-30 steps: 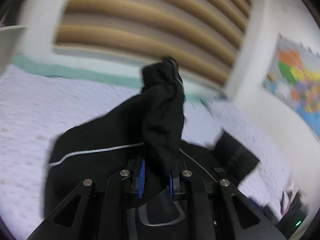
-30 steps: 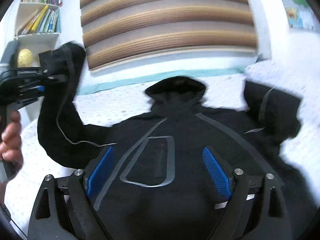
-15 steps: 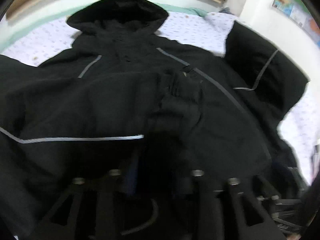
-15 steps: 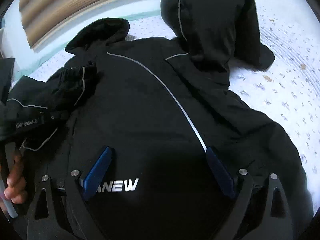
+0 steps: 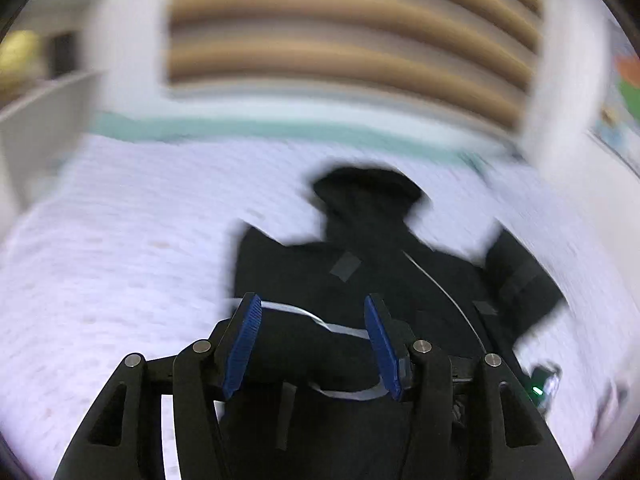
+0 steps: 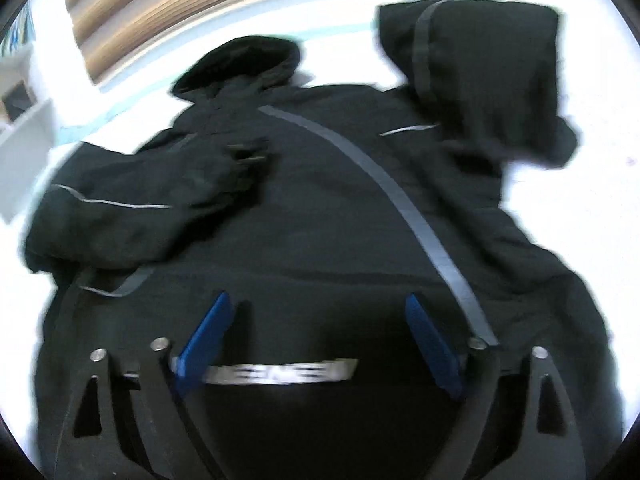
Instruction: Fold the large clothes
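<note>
Left wrist view: the left gripper (image 5: 312, 344) hangs spread apart, holding nothing, above the black jacket (image 5: 384, 280) lying on the white bedspread (image 5: 120, 240). The right gripper (image 6: 316, 340) likewise gapes wide and empty over the jacket's near hem.

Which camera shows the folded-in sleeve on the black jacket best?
The right wrist view: the folded-in sleeve lies across the jacket chest, fairly sharp, its grey stripe visible. The left wrist view is blurred; there, that sleeve cannot be made out.
</note>
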Available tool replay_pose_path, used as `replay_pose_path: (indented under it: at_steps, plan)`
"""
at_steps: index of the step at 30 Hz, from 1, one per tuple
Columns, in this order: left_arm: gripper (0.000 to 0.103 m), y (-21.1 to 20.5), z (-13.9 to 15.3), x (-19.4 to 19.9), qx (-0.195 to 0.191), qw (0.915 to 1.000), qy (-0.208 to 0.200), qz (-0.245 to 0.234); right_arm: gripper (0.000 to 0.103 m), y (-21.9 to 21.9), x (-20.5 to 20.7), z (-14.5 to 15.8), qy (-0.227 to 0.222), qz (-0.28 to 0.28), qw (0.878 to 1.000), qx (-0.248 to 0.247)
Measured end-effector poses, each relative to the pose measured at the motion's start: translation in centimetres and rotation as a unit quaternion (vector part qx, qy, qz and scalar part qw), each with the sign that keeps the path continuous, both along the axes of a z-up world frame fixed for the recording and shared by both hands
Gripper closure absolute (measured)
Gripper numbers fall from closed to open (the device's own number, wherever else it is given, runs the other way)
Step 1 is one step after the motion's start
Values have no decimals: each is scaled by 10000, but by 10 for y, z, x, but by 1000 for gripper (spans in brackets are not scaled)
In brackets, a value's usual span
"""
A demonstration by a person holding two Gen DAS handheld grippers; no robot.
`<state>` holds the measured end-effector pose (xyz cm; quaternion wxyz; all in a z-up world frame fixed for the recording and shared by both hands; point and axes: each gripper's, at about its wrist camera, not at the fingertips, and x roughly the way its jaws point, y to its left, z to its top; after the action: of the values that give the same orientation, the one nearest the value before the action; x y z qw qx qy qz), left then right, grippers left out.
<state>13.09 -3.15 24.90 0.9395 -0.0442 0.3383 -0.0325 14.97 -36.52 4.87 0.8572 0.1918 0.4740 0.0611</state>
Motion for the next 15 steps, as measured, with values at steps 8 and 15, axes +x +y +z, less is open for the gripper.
replay_pose_path:
  at_steps: [8, 15]
  plan:
    - [34, -11, -61, -3, 325, 9975, -381, -504, 34, 17, 67, 23, 293, 82, 9988, 377]
    - [35, 13, -141, 55, -31, 9976, 219, -656, 26, 14, 106, -29, 625, 0, 9900, 1264]
